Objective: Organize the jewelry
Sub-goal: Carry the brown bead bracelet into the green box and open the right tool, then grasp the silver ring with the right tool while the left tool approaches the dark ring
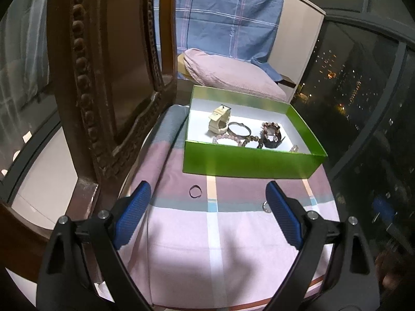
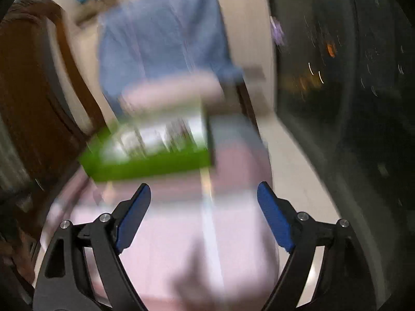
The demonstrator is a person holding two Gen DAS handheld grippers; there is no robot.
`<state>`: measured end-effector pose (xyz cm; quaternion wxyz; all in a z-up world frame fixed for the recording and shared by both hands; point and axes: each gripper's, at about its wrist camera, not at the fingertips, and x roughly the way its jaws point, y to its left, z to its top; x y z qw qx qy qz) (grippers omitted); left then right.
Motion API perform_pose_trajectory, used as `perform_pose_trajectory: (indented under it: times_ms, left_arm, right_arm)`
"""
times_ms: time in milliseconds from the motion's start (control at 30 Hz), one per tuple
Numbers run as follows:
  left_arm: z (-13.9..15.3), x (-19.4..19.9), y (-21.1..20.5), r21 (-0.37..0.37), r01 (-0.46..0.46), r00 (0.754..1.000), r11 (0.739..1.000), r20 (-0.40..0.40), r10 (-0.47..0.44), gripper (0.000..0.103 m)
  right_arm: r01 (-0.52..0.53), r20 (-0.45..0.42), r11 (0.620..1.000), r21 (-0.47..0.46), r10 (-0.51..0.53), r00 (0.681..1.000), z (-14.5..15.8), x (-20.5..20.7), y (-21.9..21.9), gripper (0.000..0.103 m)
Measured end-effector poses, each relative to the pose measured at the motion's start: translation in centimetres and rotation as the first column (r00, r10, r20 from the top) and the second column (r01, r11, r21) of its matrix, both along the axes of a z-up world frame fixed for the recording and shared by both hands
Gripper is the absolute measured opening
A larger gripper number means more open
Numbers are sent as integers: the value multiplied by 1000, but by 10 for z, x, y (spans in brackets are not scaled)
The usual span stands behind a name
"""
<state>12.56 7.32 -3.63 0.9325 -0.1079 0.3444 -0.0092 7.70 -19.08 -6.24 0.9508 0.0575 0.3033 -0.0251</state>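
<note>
A green box (image 1: 249, 159) with a white inside stands on the pink striped cloth (image 1: 207, 246). It holds a cream watch (image 1: 220, 121), a thin dark bangle (image 1: 239, 129), a pink bead bracelet (image 1: 228, 139), a dark bead bracelet (image 1: 271, 127) and a black watch (image 1: 272, 141). A thin ring (image 1: 195, 191) lies on the cloth in front of the box. A small silver ring (image 1: 265, 206) lies by my left gripper's right finger. My left gripper (image 1: 208, 202) is open and empty above the cloth. My right gripper (image 2: 203, 202) is open and empty; its view is blurred, with the green box (image 2: 147, 165) ahead.
A carved dark wooden chair back (image 1: 85, 83) rises at the left. A pink pillow (image 1: 233, 75) and a blue checked sheet (image 1: 223, 15) lie behind the box. A dark window (image 1: 363, 90) with city lights is at the right.
</note>
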Motion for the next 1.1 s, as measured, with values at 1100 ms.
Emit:
perform_pose_trajectory:
  times_ms: [1100]
  left_arm:
    - [-26, -1, -22, 111, 59, 996, 992, -73, -51, 89]
  right_arm:
    - [-230, -143, 948, -222, 201, 969, -45, 52, 78, 76]
